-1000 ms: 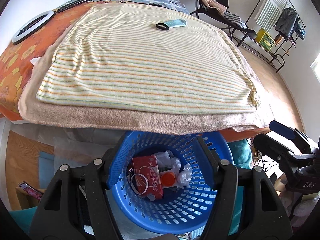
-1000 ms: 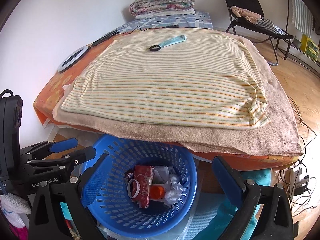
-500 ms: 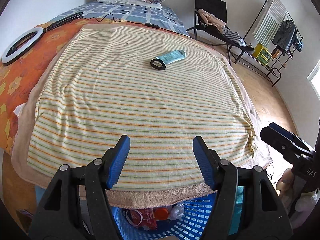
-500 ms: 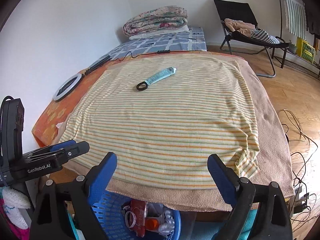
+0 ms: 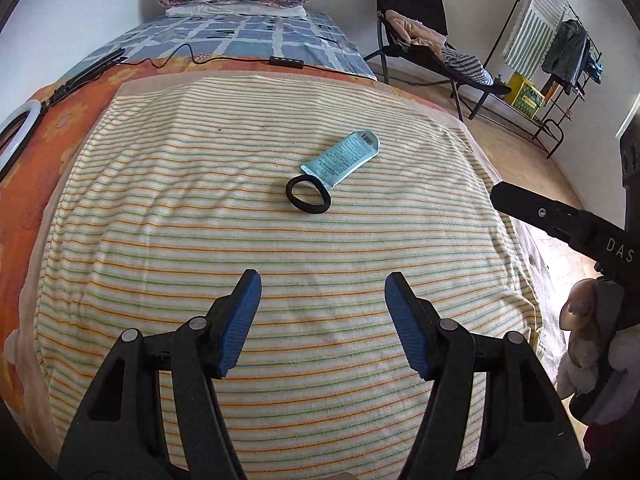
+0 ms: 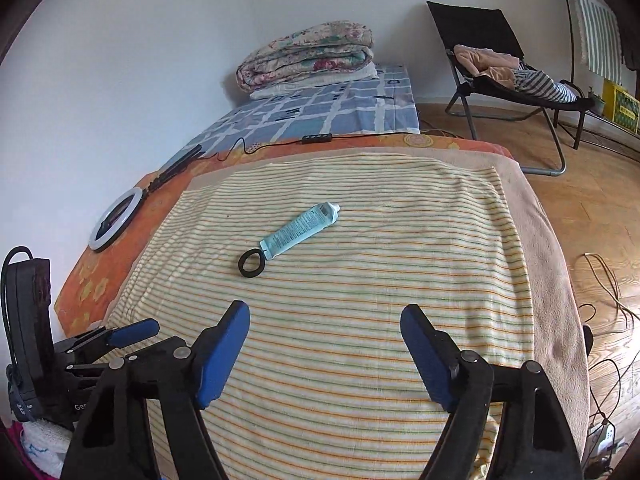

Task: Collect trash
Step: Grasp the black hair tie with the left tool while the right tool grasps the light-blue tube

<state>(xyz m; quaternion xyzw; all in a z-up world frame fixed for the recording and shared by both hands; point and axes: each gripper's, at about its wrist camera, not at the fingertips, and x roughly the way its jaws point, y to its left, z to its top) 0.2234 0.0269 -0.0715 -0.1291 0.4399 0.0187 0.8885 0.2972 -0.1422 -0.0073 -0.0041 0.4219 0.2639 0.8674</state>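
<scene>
White walls [image 6: 160,60], wooden floor [image 6: 592,200], bed [image 6: 360,300], folding chair [image 6: 480,32].

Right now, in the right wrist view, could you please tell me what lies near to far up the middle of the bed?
Striped towel → black ring → light blue tube → black cable remote → blue checked sheet → folded floral quilt.

A striped towel [image 5: 248,248] covers the near bed, over an orange sheet [image 6: 160,204]. A ring light [image 6: 116,224] lies far left. Folded quilts [image 6: 308,56] sit at the far end; a black chair [image 6: 492,52] stands far right.
</scene>
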